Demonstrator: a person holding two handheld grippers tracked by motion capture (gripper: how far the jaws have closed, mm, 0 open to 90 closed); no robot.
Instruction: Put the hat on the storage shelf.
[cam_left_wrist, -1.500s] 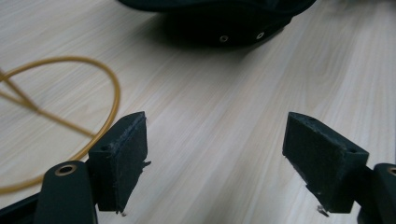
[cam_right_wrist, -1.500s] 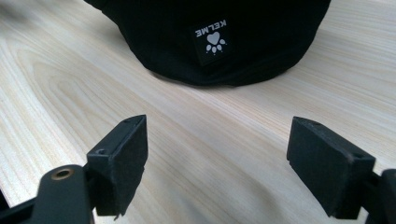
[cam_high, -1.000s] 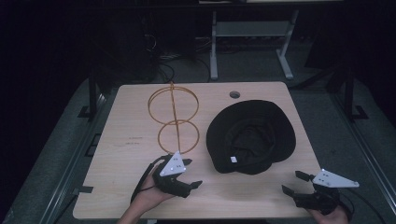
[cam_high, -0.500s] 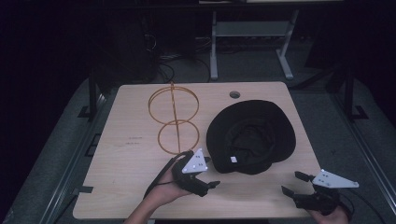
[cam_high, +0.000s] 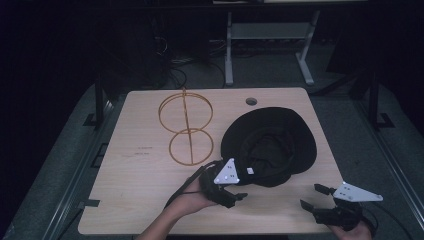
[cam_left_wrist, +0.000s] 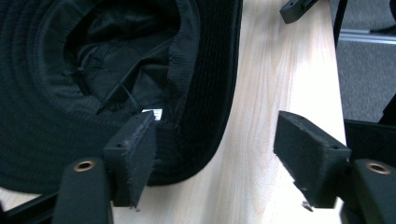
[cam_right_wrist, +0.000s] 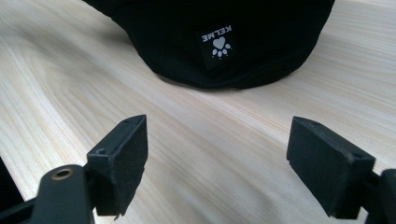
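A black brimmed hat (cam_high: 270, 142) lies crown-down on the wooden table (cam_high: 140, 170), its inside facing up. My left gripper (cam_high: 239, 186) is at the hat's near-left brim. In the left gripper view (cam_left_wrist: 219, 158) one jaw hangs over the brim (cam_left_wrist: 201, 93) and the other over bare wood, with the brim's edge between them. The jaws have just been closing, but the pads do not press on the cloth. My right gripper (cam_high: 312, 197) rests open at the front right; the hat's logo patch (cam_right_wrist: 216, 41) lies ahead of its jaws (cam_right_wrist: 219, 158).
An orange wire stand (cam_high: 186, 127) made of two rings lies on the table's left half, beside the hat. A cable hole (cam_high: 251, 101) sits near the far edge. Dark floor, cables and a white frame lie beyond the table.
My left hand and gripper have moved right along the front of the table, up to the hat's brim. The right gripper has stayed where it was.
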